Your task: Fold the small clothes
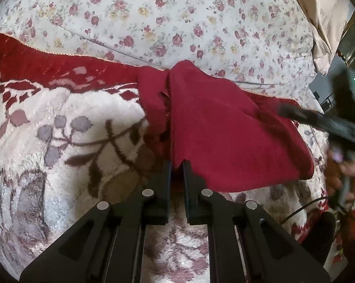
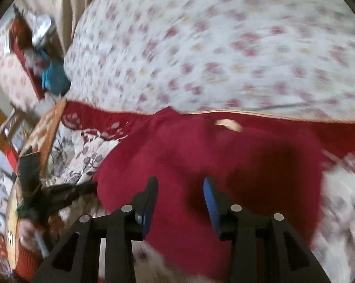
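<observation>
On the bed's floral blanket [image 1: 59,127], the dark red garment [image 1: 224,129] lies ahead of us; our left gripper [image 1: 177,165] pinches its near edge, while our right gripper [image 2: 181,184] hovers spread above it.

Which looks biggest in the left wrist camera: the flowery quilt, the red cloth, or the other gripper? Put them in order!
As they look in the left wrist view:
1. flowery quilt, largest
2. red cloth
3. right gripper, smallest, blurred and cut off at the edge

The left gripper pinches the cloth's edge.
</observation>
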The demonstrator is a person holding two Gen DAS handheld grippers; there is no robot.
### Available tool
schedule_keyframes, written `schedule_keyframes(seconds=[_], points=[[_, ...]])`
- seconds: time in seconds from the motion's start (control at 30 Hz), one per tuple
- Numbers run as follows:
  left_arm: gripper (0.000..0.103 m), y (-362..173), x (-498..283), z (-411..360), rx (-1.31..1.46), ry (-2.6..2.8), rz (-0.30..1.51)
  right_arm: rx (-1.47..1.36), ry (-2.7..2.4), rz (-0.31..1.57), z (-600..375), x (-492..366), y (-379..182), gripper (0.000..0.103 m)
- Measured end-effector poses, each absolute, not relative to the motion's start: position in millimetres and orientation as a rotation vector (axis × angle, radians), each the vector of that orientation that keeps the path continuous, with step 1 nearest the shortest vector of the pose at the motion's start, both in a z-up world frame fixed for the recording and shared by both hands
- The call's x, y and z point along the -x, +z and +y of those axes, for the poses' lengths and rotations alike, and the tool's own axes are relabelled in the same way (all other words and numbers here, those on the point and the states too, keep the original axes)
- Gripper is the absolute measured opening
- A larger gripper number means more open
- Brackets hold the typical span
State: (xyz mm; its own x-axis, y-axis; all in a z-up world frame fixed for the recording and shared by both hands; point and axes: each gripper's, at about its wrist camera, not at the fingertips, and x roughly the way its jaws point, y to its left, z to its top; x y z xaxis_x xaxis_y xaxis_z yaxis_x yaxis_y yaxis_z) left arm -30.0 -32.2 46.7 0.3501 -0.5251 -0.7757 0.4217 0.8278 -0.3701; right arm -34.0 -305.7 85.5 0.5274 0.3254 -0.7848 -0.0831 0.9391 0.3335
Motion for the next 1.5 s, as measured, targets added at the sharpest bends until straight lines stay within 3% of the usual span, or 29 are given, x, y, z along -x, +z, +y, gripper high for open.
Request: schedule_keyframes(seconds=[0.23,0.37,0.47,0.57,0.8,0.9,1.5], points=[[0.008,43,24,-32,0.134,-0.612,1.064,-0.246,0.199,1.072,-243,-74,28,0.038],[0.029,41,17,-34,0.126,-0.556,1.067,-0.224,0.205,1.092,-224,-96,7,0.038],[0.031,42,12,-32,0.147,-0.549,1.063,-0.116,0.19,1.054,-207,-101,2,0.039],[0.041,45,9,-30,0.153,-0.517,1.046,-0.138,0.196,1.049,-210,-101,3,0.039],[0.043,47,13,-33,0.1,-0.478,1.02,-0.181,0.247,1.04,-225,-78,27,0.039],[0.053,47,14,-35,0.062,-0.446,1.001,-0.124,0.246,1.044,-218,-70,27,0.041],[0.055,45,10,-35,0.071,-0.439,1.001,-0.206,0.246,1.082,-221,-81,7,0.046]])
